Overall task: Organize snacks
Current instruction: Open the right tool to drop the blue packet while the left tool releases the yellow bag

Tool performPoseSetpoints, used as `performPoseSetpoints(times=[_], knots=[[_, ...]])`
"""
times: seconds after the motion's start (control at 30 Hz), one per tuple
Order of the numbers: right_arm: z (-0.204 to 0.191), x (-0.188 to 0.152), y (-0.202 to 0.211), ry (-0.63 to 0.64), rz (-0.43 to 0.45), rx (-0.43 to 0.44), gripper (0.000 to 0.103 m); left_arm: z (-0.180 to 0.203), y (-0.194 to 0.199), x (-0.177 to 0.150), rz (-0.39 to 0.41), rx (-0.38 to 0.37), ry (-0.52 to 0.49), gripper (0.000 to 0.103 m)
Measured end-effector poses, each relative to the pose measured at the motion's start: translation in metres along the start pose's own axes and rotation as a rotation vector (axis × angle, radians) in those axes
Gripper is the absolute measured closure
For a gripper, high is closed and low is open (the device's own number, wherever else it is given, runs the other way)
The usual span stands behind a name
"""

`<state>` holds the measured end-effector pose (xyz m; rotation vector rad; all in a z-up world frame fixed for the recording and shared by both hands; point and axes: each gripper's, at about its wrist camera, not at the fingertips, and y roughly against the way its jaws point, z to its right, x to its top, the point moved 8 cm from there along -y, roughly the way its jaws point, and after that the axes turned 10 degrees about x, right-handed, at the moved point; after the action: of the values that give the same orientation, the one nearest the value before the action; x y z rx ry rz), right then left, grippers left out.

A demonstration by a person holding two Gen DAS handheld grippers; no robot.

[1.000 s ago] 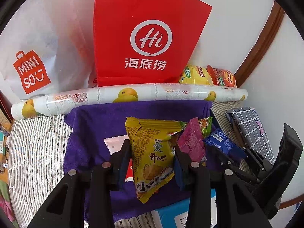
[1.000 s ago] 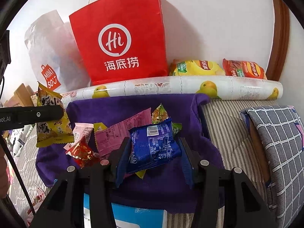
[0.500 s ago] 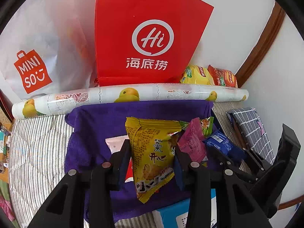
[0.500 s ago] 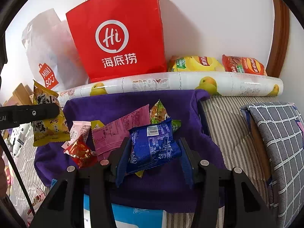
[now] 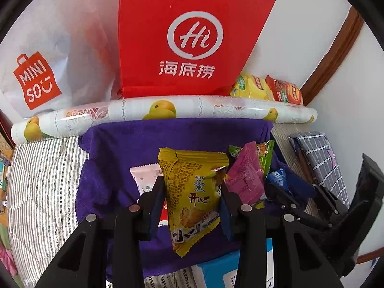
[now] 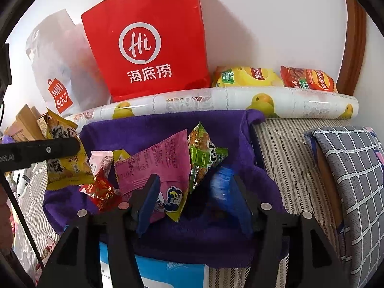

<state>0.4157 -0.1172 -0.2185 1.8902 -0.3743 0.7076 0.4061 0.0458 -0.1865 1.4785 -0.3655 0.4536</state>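
Observation:
My left gripper [image 5: 192,193] is shut on a yellow snack packet [image 5: 192,192] and holds it above the purple cloth [image 5: 115,153]. It also shows at the left of the right wrist view [image 6: 64,158]. My right gripper [image 6: 194,196] is open over the purple cloth [image 6: 216,235]; a blurred blue packet [image 6: 222,187] is against its right finger. A pink packet [image 6: 156,165], a green packet [image 6: 201,158], a red packet [image 6: 100,189] and a pale pink packet [image 6: 102,160] lie on the cloth.
A red paper bag [image 6: 148,40] and a white Miniso bag [image 6: 57,72] stand against the wall behind a rolled fruit-print sheet [image 6: 216,102]. Yellow [image 6: 244,76] and red [image 6: 307,80] chip bags lie behind the roll. A checked cushion [image 6: 355,168] is at the right; a blue box [image 6: 168,273] is below.
My right gripper has opened and the blue packet has slipped from its grip, now blurred at the right finger. The left gripper still holds the yellow packet, nearly unmoved.

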Motion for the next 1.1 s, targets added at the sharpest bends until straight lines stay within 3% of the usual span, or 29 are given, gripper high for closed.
performPoseSetpoints(times=[0.43, 1.1], knots=[[-0.006, 0.003, 0.011, 0.053, 0.041, -0.026, 0.037, 0.003, -0.020, -0.013, -0.073, 0.044, -0.023, 0.064], [-0.004, 0.002, 0.007, 0.042, 0.025, -0.021, 0.035, 0.005, -0.022, -0.015, -0.084, 0.073, -0.058, 0.064]])
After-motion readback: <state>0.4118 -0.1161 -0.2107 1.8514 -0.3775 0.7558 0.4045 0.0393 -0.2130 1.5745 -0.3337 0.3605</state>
